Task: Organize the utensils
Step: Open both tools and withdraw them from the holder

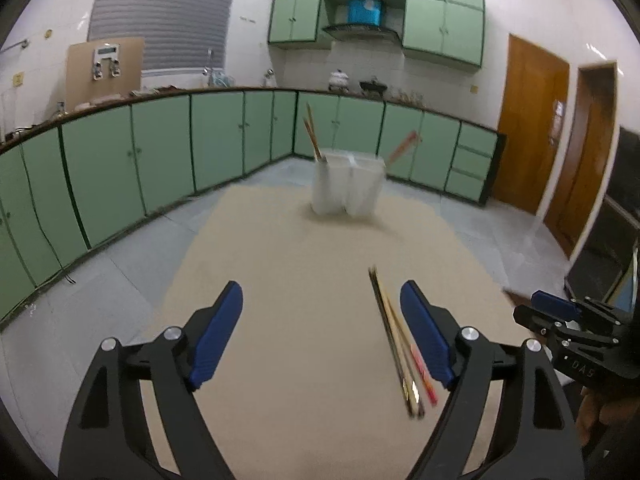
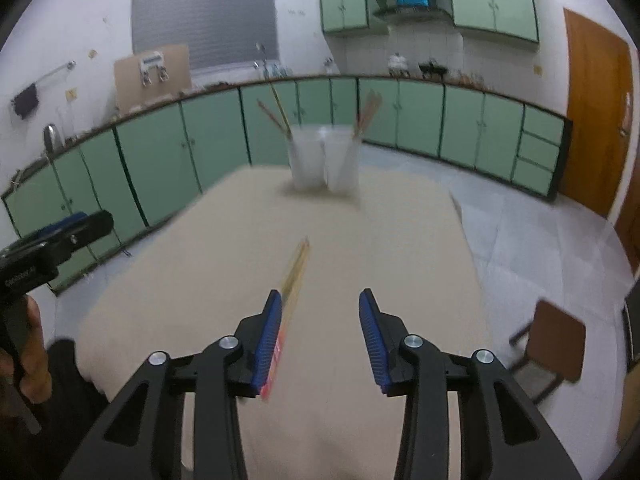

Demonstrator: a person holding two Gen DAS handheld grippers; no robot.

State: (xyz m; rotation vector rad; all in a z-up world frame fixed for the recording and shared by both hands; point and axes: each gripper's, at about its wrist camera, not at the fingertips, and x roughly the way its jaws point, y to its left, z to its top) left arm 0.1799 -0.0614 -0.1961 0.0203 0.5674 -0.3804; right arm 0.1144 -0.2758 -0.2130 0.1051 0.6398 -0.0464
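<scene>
A white two-part utensil holder (image 1: 347,186) (image 2: 324,160) stands at the far end of the beige table (image 1: 304,264) (image 2: 392,240), with chopsticks sticking out of both halves. Loose chopsticks (image 1: 394,336) lie on the table just inside the right finger of my left gripper (image 1: 322,328), which is open with nothing between its pads. In the right wrist view the same chopsticks (image 2: 294,272) run along the outer side of the left finger of my right gripper (image 2: 320,336), whose jaws stand apart and empty. The right gripper (image 1: 560,312) also shows at the left view's right edge.
Green kitchen cabinets (image 1: 160,152) line the walls behind the table. A brown chair (image 2: 554,346) stands at the table's right side. Wooden doors (image 1: 528,124) are at the far right. A hand (image 2: 32,356) holds the left gripper's handle at the left edge.
</scene>
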